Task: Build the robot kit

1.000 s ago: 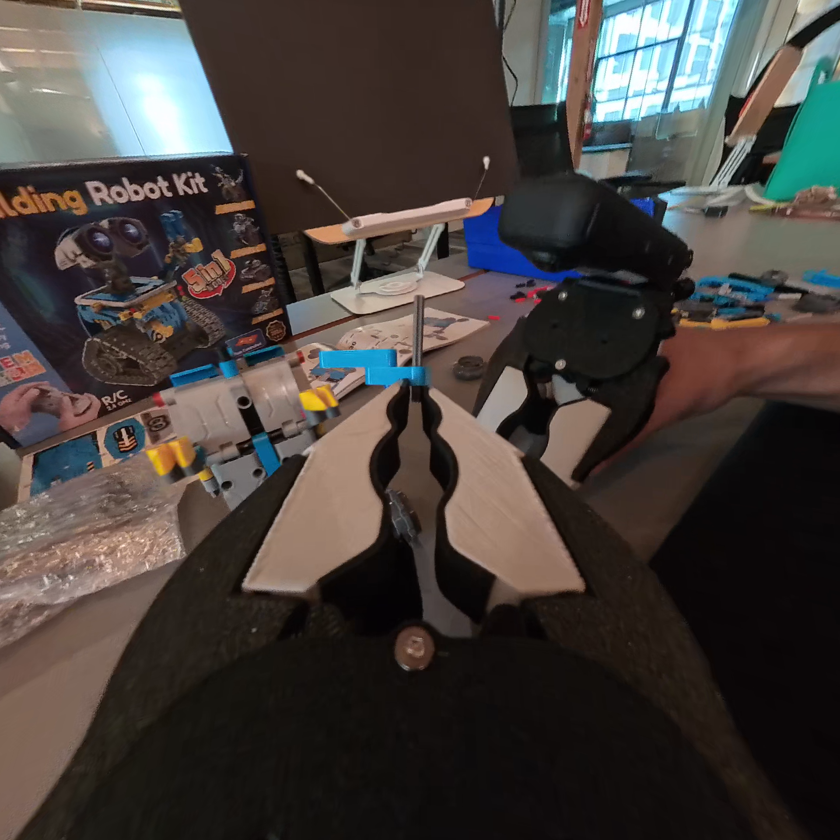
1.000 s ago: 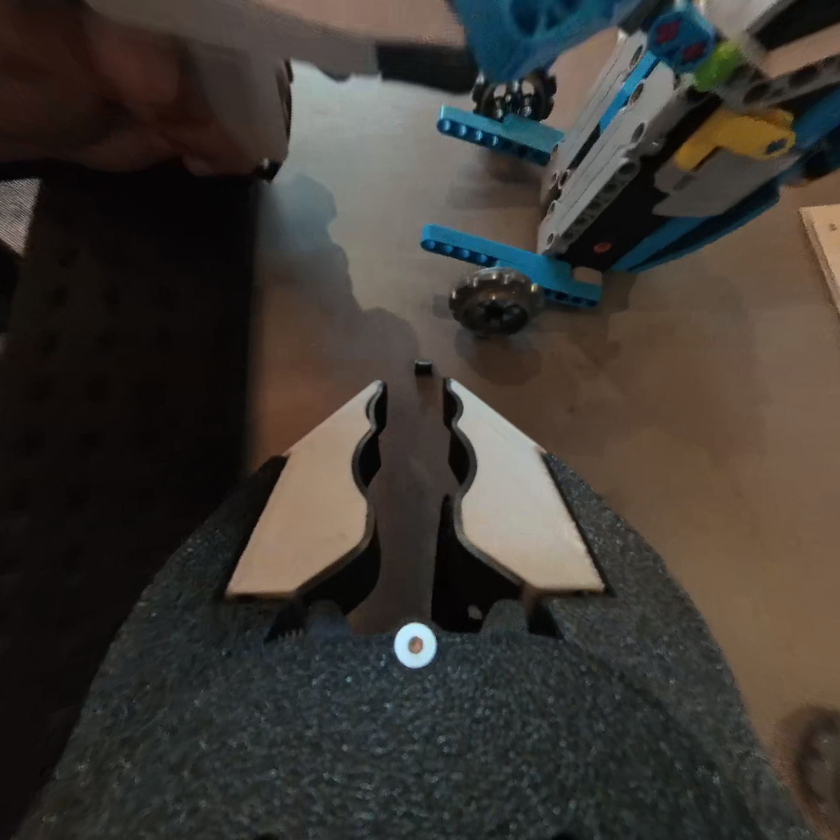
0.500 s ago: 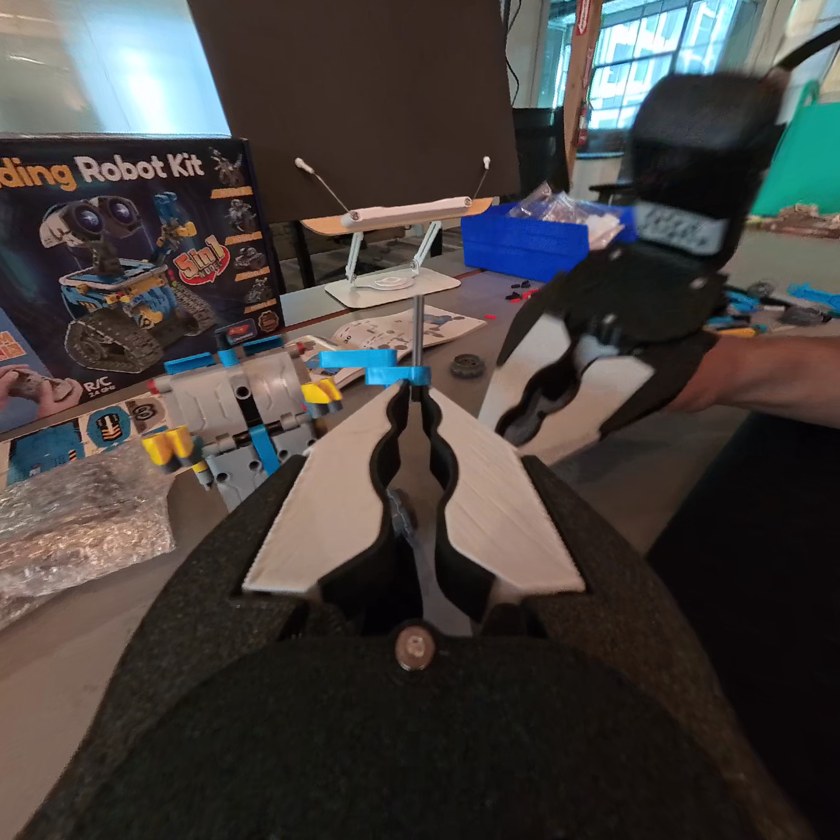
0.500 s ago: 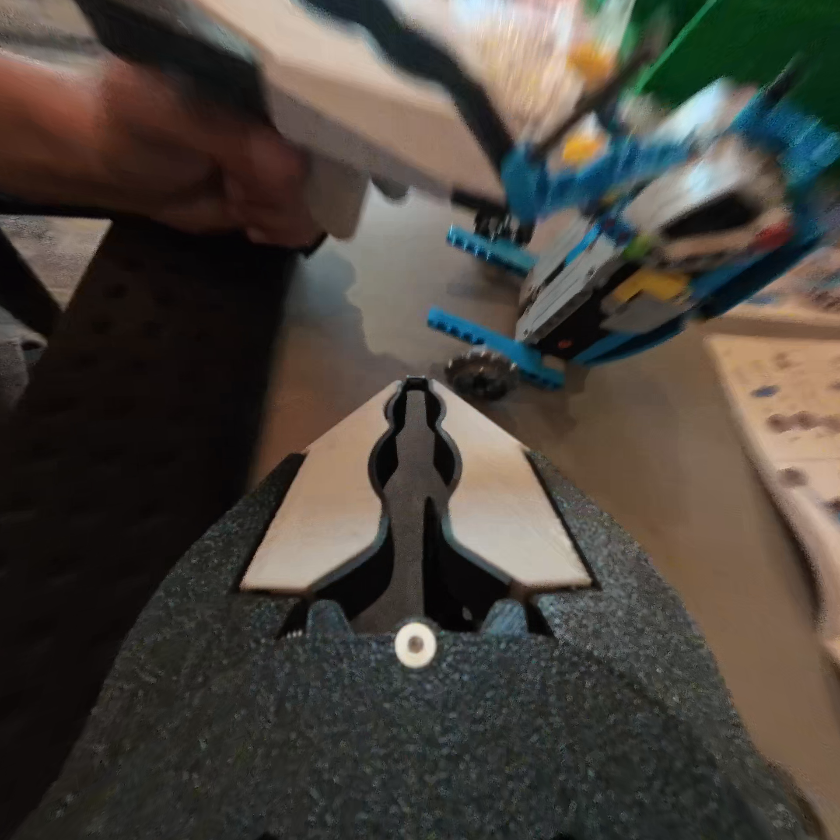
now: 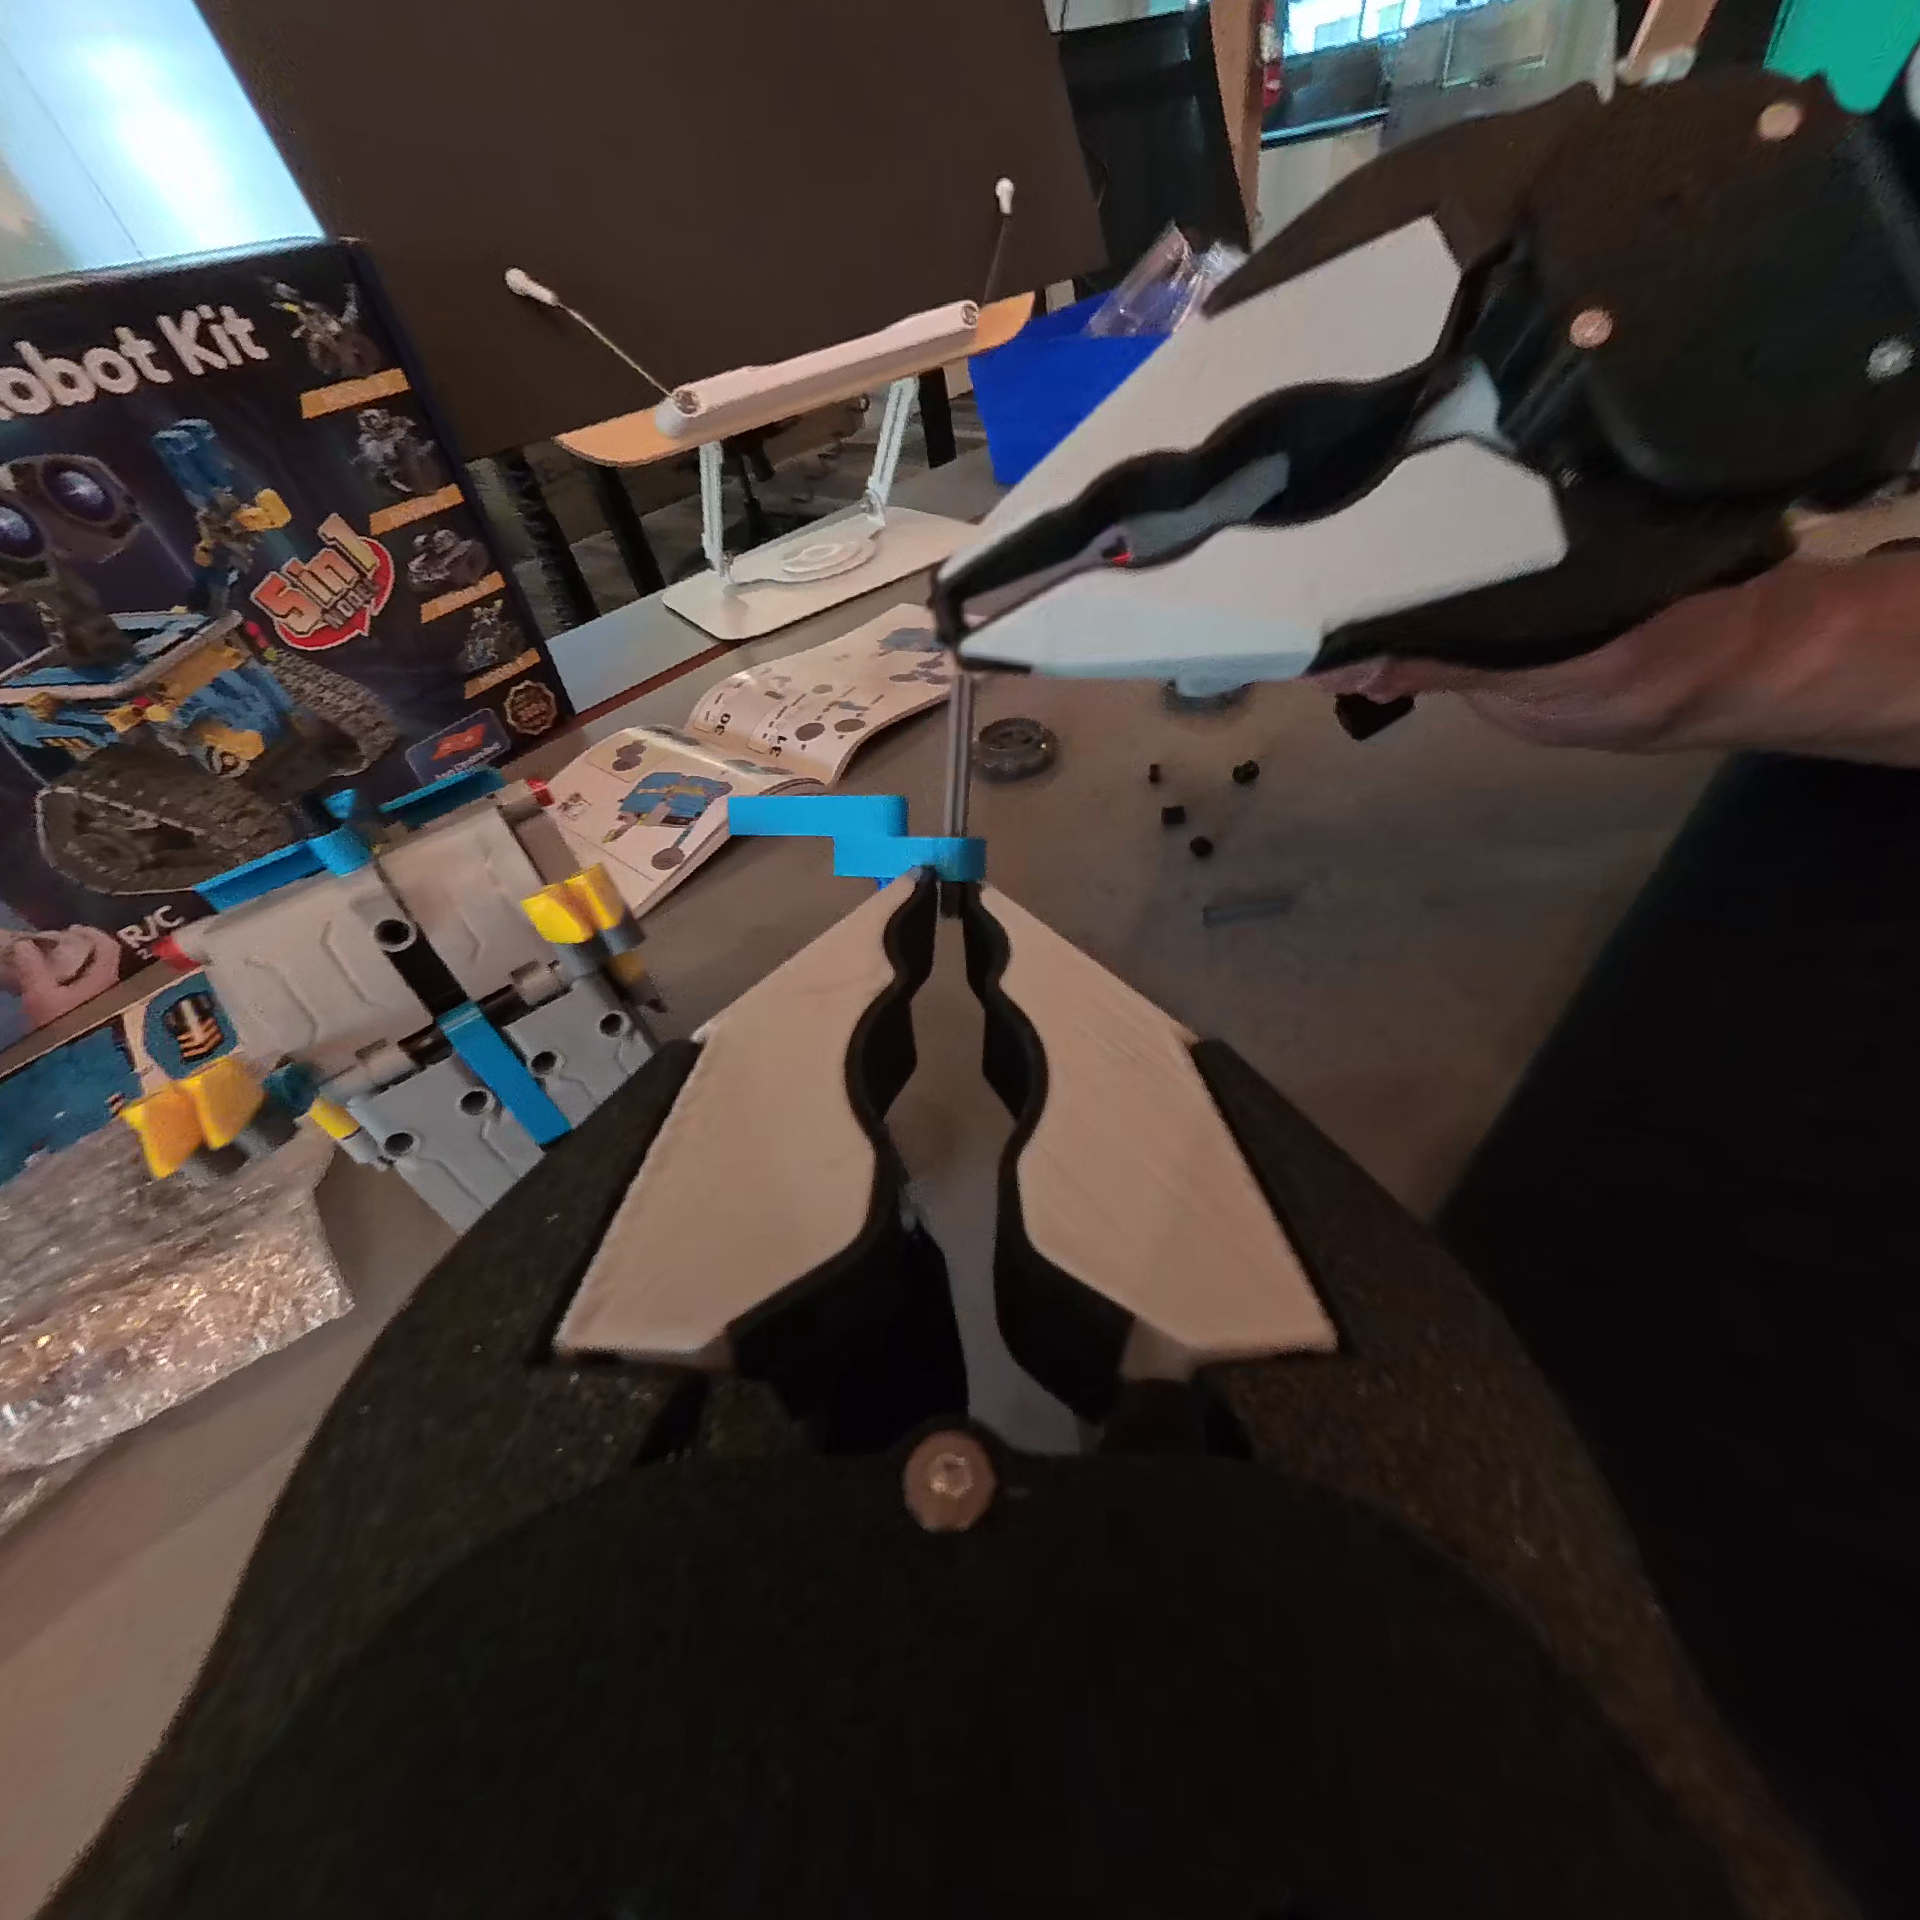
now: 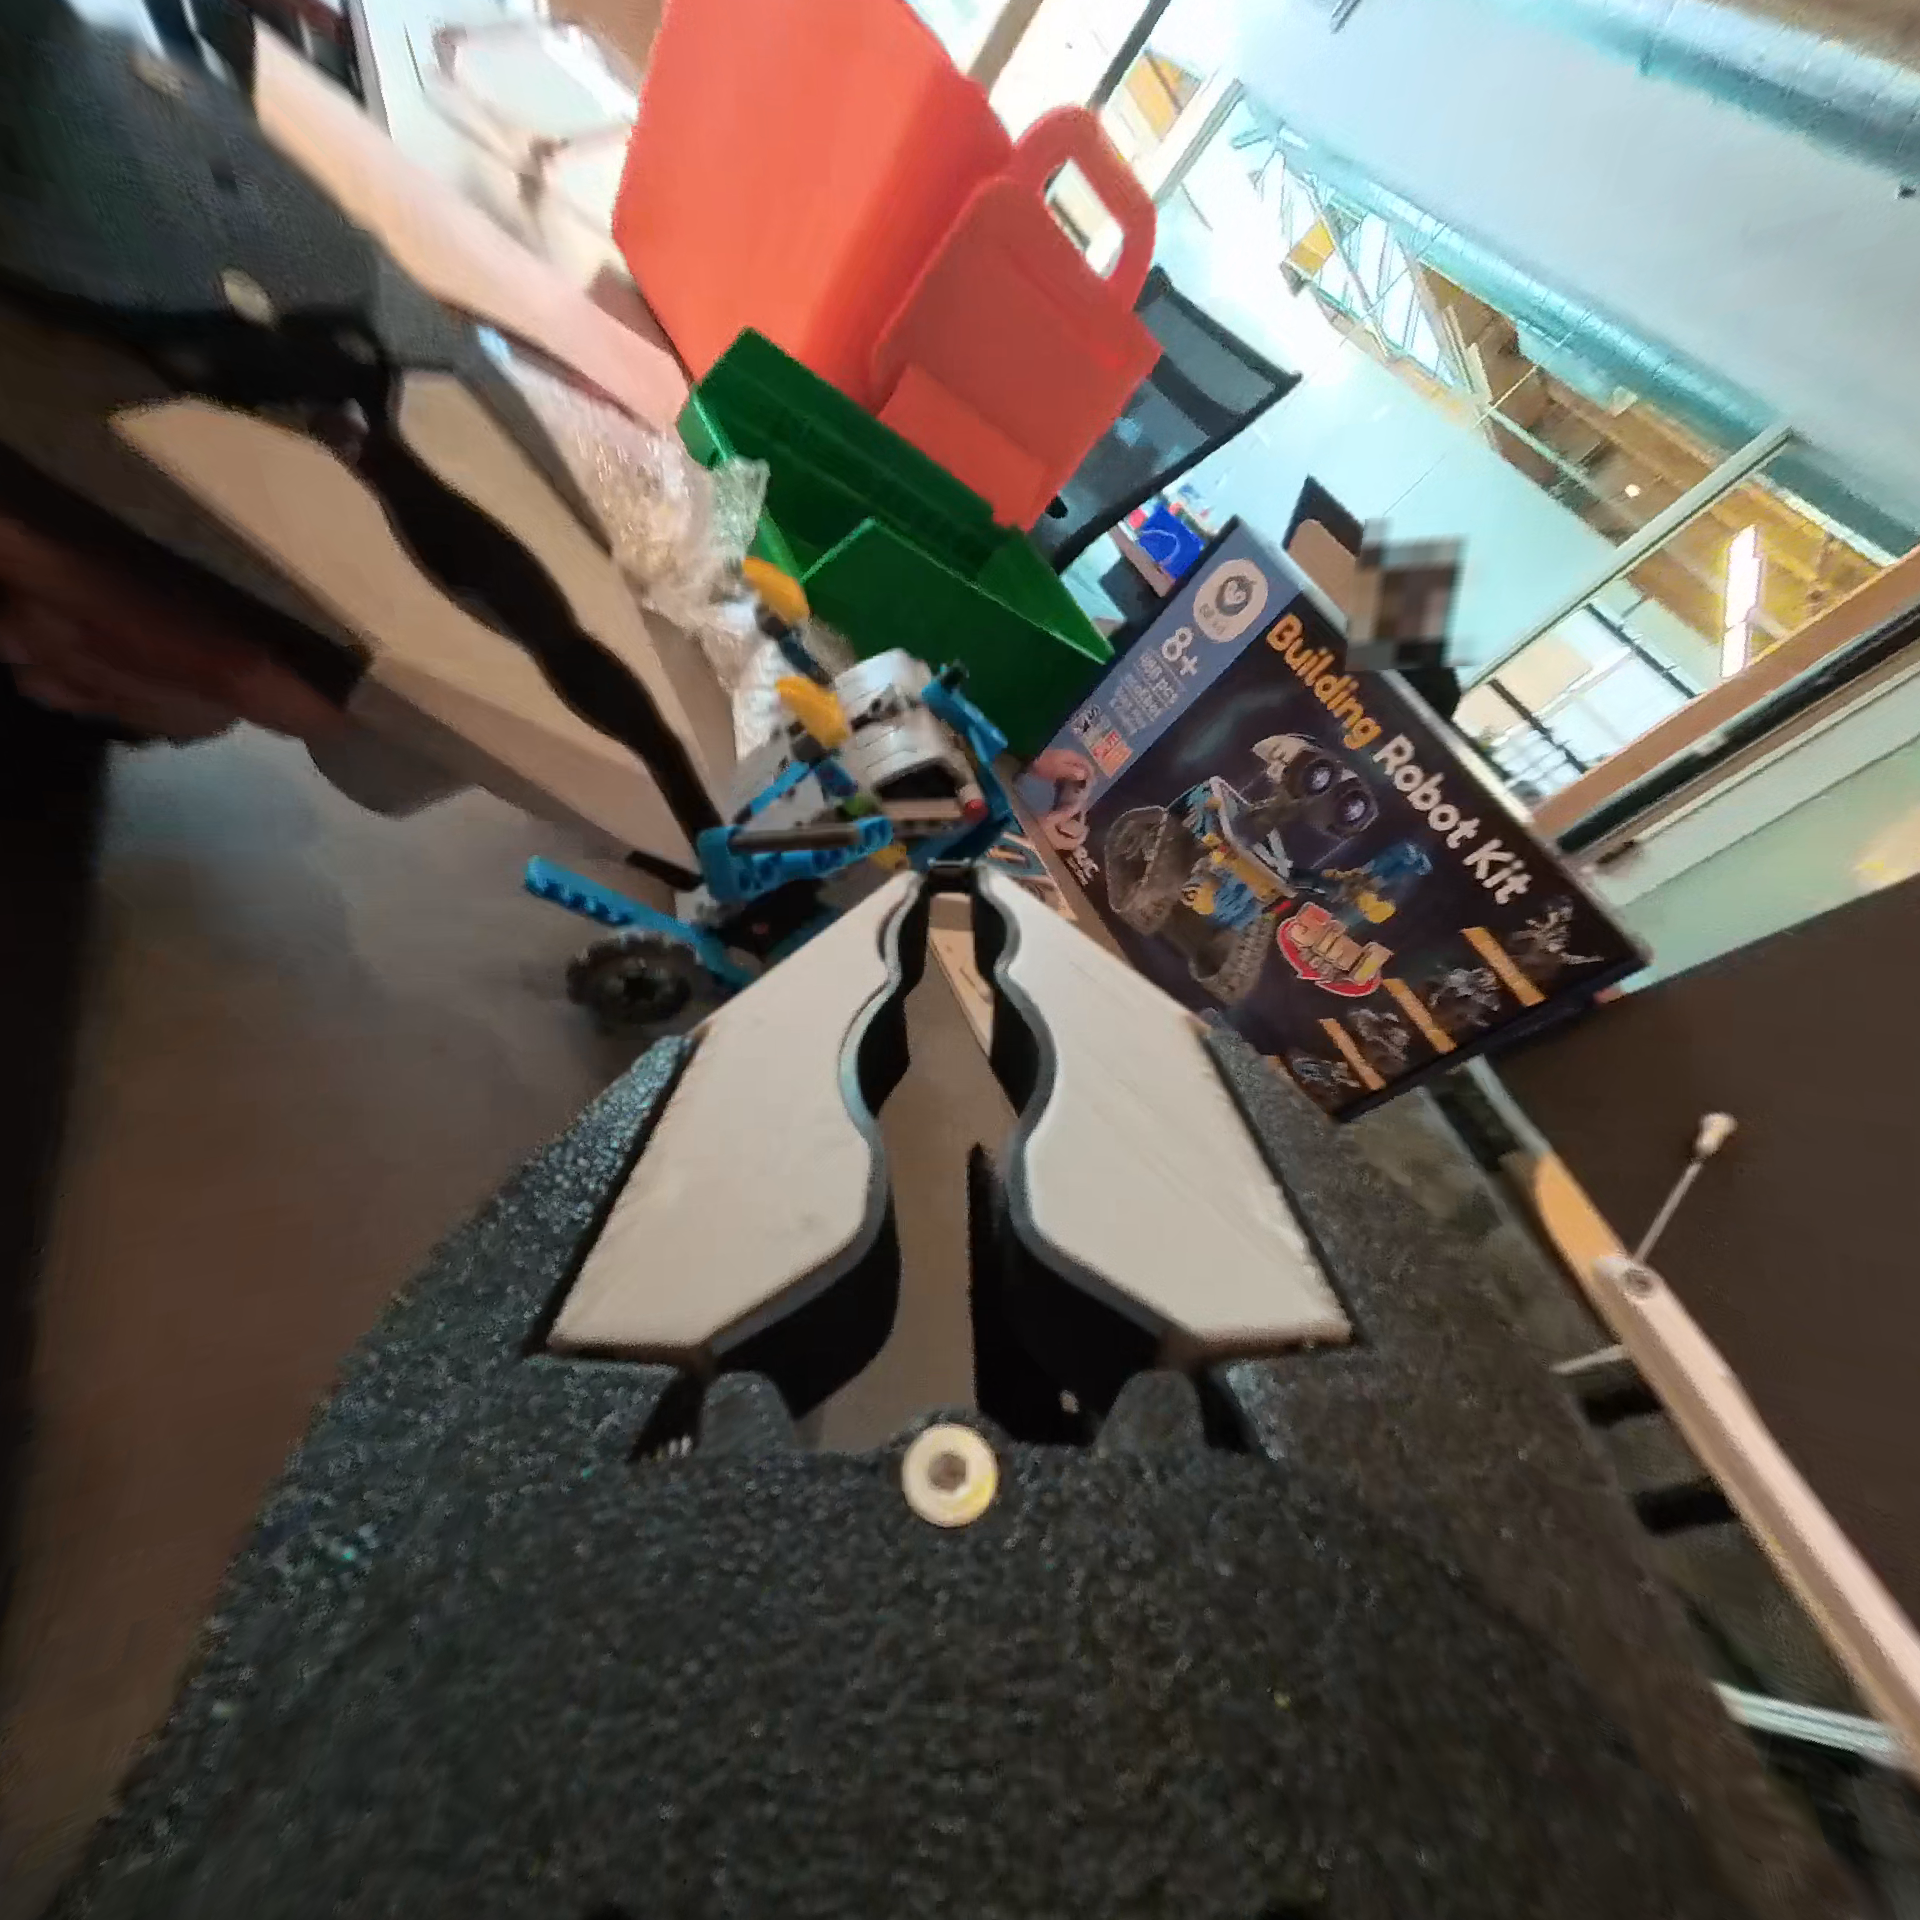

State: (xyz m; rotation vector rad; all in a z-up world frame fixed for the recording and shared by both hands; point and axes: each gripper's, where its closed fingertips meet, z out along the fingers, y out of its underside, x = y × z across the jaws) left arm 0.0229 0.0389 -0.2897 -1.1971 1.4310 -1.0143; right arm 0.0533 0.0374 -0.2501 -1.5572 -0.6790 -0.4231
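The left gripper (image 5: 940, 891) is clenched at its tips on a blue crank (image 5: 831, 826), through which a grey axle (image 5: 958, 748) stands upright. This hold is unchanged from a second ago.

Just above, the top of the axle is met by the tips of the right gripper (image 5: 951, 618), which is carried in a hand (image 5: 1714, 665) coming in from the right. Its jaws are drawn almost together, and a small black piece (image 6: 948, 871) appears to be pinched between them, though blur makes this uncertain. A second ago this gripper was seen spread open over such a piece on the table (image 5: 1403, 987). Half a second ago it was seen closed and lifting. It has since been raised and turned onto the axle end.

To the left, near the crank, a grey and blue model (image 5: 416, 997) with yellow parts is seen, with a crinkled plastic bag (image 5: 135, 1299) at the near left edge.

Beyond the axle, a dark gear (image 5: 1006, 743) and a few loose black bits (image 5: 1195, 810) are scattered on the table, with an open booklet (image 5: 748, 748) beside them.

Farther back, a printed kit box (image 5: 208, 571) is propped at the left and a white stand (image 5: 821, 364) is set before a dark panel.
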